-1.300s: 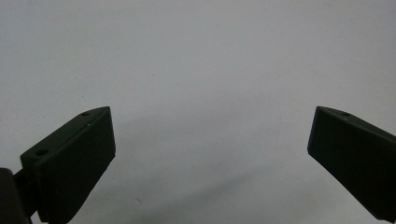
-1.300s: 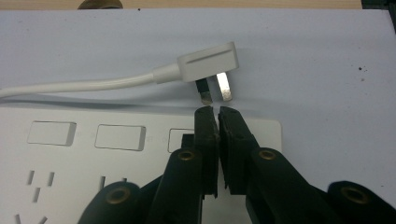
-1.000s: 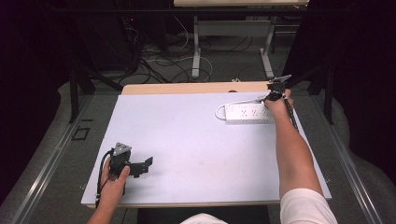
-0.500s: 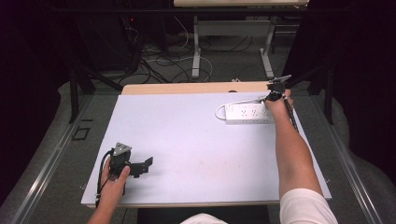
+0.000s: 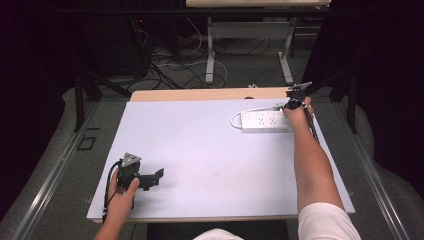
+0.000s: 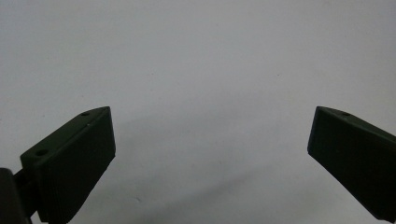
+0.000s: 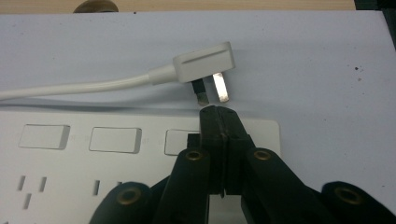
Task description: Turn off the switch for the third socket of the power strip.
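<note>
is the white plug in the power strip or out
Out: the plug lies on the table beside the power strip, prongs bare.

No readable text, label, brand, number or sign stands on anything here. The white power strip (image 7: 116, 154) shows plain blank switches and sockets, and its white plug (image 7: 203, 63) carries only a moulded groove. The black jaws and the white table top (image 5: 200, 145) bear no markings.

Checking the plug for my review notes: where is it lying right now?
In the right gripper view the plug lies on the white table just beyond the power strip, directly ahead of the shut right tongs, prongs toward them.
</note>
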A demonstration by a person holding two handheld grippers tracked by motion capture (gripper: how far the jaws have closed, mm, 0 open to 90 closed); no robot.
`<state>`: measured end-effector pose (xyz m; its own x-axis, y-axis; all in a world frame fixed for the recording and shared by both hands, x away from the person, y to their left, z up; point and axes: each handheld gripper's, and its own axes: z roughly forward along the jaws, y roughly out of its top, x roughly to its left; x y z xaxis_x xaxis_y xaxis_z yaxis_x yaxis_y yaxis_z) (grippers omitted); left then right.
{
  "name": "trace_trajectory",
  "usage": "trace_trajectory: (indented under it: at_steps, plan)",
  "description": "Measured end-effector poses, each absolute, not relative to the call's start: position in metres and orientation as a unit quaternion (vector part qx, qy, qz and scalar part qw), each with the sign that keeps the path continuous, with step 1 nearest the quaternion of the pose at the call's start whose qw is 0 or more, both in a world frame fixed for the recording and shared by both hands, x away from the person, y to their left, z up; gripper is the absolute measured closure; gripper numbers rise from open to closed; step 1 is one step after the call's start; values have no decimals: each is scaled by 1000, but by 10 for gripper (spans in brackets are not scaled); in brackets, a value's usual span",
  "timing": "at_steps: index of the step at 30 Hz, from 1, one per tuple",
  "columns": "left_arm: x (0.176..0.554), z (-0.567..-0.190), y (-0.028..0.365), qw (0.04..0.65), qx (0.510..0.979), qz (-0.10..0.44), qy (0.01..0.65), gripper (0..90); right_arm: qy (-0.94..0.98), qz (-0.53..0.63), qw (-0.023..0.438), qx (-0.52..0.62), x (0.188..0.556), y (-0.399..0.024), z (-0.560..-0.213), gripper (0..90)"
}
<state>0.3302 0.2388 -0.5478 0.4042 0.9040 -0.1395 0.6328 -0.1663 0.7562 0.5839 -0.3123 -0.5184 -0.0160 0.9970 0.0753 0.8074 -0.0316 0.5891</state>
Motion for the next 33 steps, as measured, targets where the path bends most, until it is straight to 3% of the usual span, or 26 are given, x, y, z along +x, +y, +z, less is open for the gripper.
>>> trace_trajectory:
  at_steps: [10, 33]
  plan:
    - [331, -548, 238, 386, 743, 175, 519, 7, 670, 246, 193, 674, 584, -313, -518, 893]
    - [330, -547, 238, 387, 747, 176, 511, 7, 685, 237, 209, 656, 583, -311, -515, 649]
